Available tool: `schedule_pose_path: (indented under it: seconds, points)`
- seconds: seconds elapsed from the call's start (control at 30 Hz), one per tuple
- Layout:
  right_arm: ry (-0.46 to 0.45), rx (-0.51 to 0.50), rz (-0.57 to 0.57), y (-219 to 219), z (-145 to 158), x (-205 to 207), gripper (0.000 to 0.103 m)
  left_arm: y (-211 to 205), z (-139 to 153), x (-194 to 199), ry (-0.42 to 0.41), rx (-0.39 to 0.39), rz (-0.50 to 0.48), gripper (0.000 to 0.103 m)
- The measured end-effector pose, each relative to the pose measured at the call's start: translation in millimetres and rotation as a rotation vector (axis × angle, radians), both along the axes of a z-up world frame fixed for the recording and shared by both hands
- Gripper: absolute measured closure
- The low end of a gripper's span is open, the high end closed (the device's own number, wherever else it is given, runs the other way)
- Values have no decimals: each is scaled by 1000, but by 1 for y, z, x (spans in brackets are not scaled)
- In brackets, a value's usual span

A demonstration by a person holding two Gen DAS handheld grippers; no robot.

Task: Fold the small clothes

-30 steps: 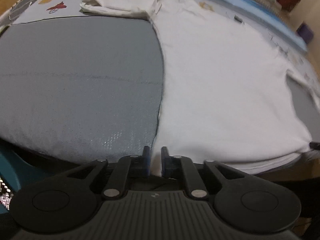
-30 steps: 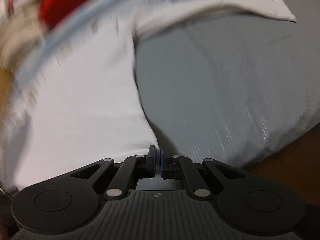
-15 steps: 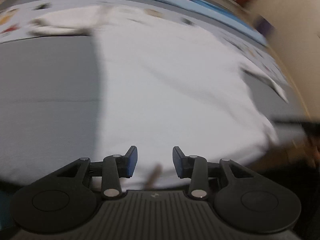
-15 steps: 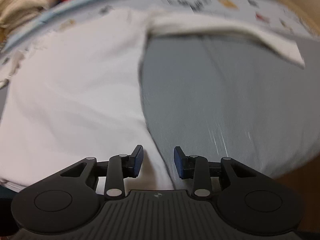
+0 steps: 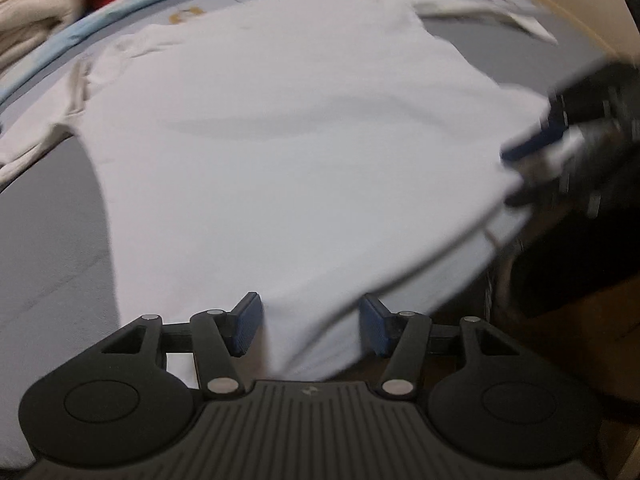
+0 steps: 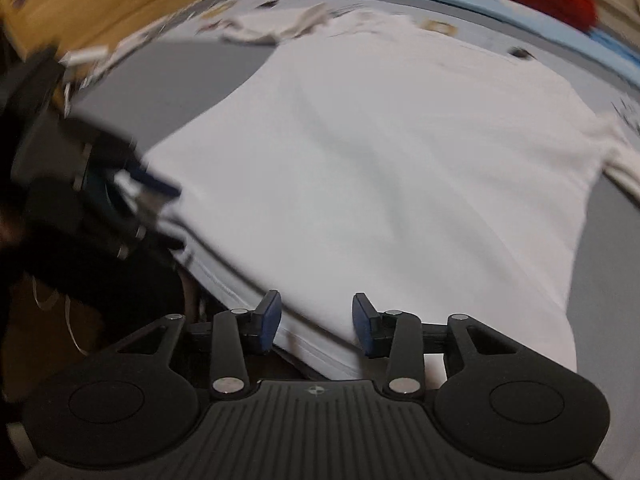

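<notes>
Moved: both views have swung from the shirt's side edges to its near hem, and both tongs' jaws have just been opening, pinched near-shut a second ago.
Left tongs (image 5: pixel 311 322): jaws apart, hem cloth lying loose between the blue pads, not clamped.
Right tongs (image 6: pixel 316 322): jaws apart too, the layered hem between them, nothing pressed.
Shirt (image 5: pixel 288 152): white, spread flat on the grey counter (image 5: pixel 44 248); from each tongs it runs toward 12 o'clock, collar at the far end.
Long axis: hem to collar, straight away from both tongs.
Nearer hand: neither; both sit at the hem. In the left view the right tongs show at 3 o'clock; in the right view the left tongs show at 9 o'clock.
Next, likely: clamp the hem and carry it toward the collar.
</notes>
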State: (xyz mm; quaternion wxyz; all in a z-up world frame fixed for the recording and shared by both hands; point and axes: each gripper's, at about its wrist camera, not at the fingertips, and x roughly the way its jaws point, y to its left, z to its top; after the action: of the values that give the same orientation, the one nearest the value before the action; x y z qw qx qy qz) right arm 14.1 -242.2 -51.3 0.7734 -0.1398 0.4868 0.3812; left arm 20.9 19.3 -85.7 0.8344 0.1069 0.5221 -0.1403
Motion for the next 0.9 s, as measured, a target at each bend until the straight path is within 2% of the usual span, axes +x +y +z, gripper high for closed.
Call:
schedule_pose_path:
  seconds: [0.07, 0.1, 0.13, 0.27, 0.37, 0.47, 0.6, 0.67, 0.73, 0.8, 0.9]
  points:
    - [-37, -58, 35, 10, -5, -4, 62, 14, 6, 9, 5, -58, 72, 56]
    - [-43, -78, 48, 11, -8, -3, 62, 18, 8, 8, 10, -90, 100, 66]
    - [-55, -100, 64, 14, -11, -3, 62, 23, 11, 10, 17, -121, 126, 70]
    - [-113, -116, 108, 24, -13, -10, 62, 43, 15, 15, 23, -178, 241, 71]
    - [-113, -91, 99, 25, -12, -6, 62, 52, 18, 12, 35, -184, 264, 72]
    - [-132, -105, 80, 27, -15, 0, 62, 47, 27, 9, 3, -231, 210, 72]
    - [-170, -152, -9, 26, -16, 12, 64, 29, 35, 2, -6, -325, 71, 72]
    - [-163, -135, -62, 24, -14, 20, 64, 15, 32, -2, 12, -308, -7, 71]
    - [-161, -115, -95, 23, -10, 25, 64, 2, 26, -4, 26, -259, -52, 68]
    - [-127, -73, -108, 18, -7, 29, 64, -6, 20, -4, 30, -216, -68, 63]
    - [-54, -21, -94, 14, -7, 32, 64, -14, 12, -2, 43, -170, -89, 63]
